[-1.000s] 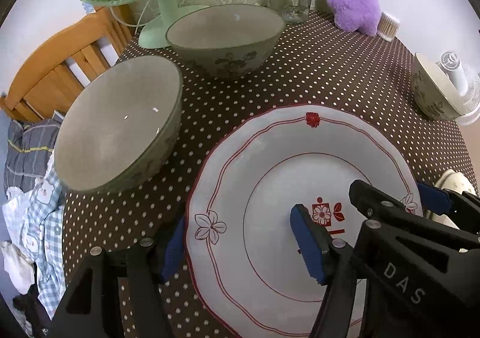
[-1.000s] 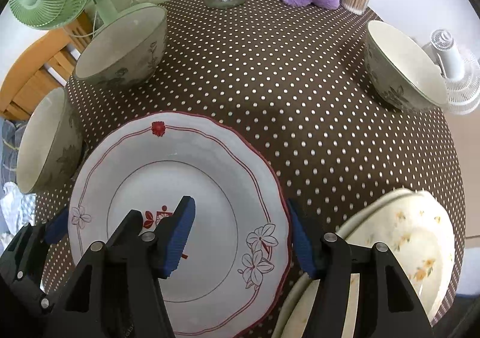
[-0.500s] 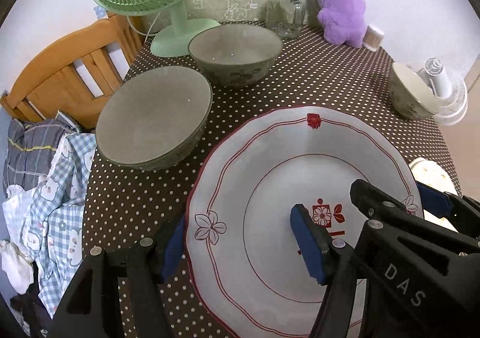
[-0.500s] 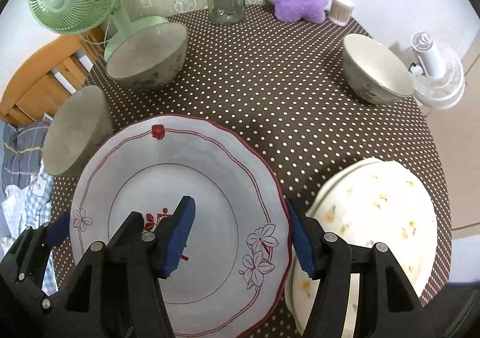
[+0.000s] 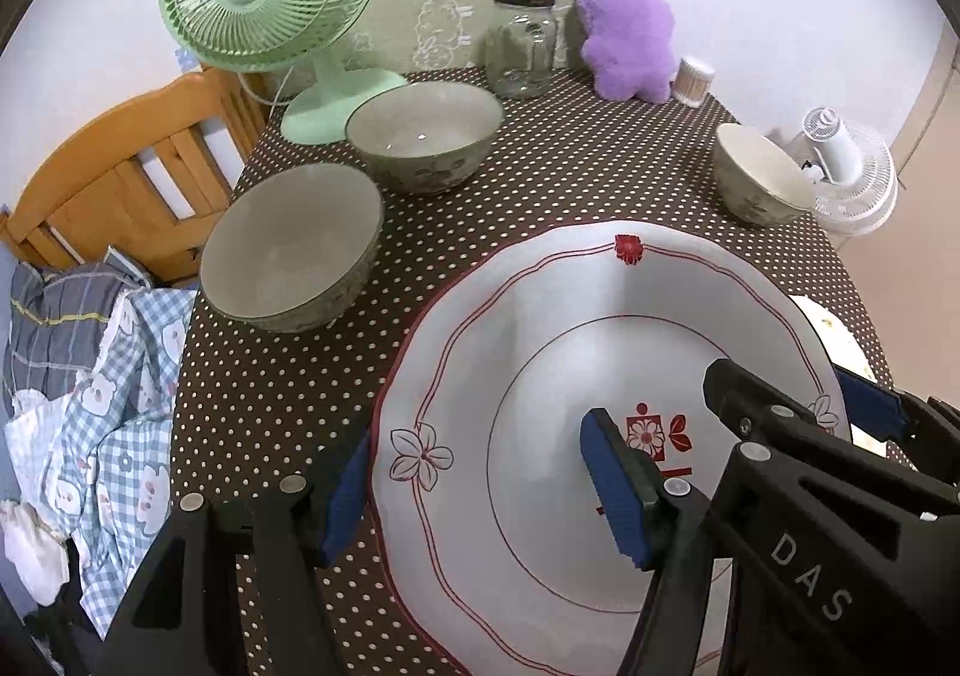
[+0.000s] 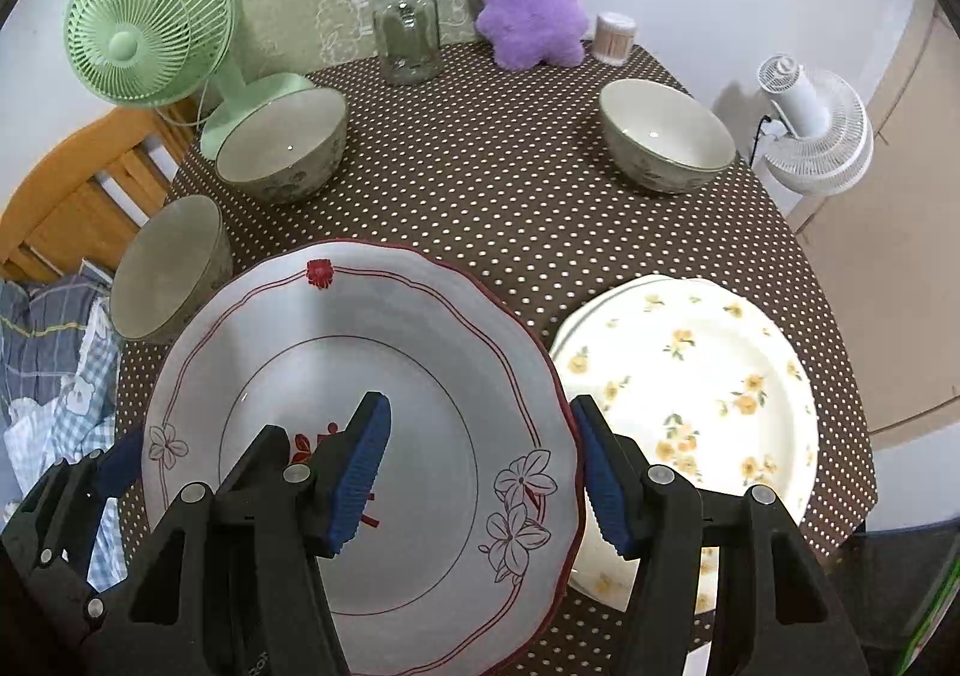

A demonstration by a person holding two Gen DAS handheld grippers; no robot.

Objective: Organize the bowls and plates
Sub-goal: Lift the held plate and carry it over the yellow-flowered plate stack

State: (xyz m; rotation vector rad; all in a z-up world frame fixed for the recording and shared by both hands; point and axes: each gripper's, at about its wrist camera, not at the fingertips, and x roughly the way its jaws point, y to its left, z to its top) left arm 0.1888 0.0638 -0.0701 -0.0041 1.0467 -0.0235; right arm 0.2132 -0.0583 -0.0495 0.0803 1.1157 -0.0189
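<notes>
- The left gripper (image 5: 474,490) was closed on the left rim of the red-trimmed plate (image 5: 540,328), one blue pad under the rim's outer edge and the other over the plate's well.
- The right gripper (image 6: 480,472) clamped the same plate's right rim in the same way, one pad inside the well and one outside the edge.
- The red-trimmed plate was held face-up and roughly level above the dotted tablecloth (image 6: 510,184), its red flower mark pointing away toward the glass jar (image 6: 408,34); being round, it had no long axis.
- Just right of that plate lay the yellow-flowered plate (image 6: 708,388), stacked on another plate.
- Left of the held plate stood two grey-green bowls (image 5: 294,244), and a third bowl (image 6: 666,136) stood beyond the flowered plate.
- Compared with a second earlier, both views sat higher: the bowls looked smaller and more of the flowered plate showed, while both grips on the plate were unchanged.
</notes>
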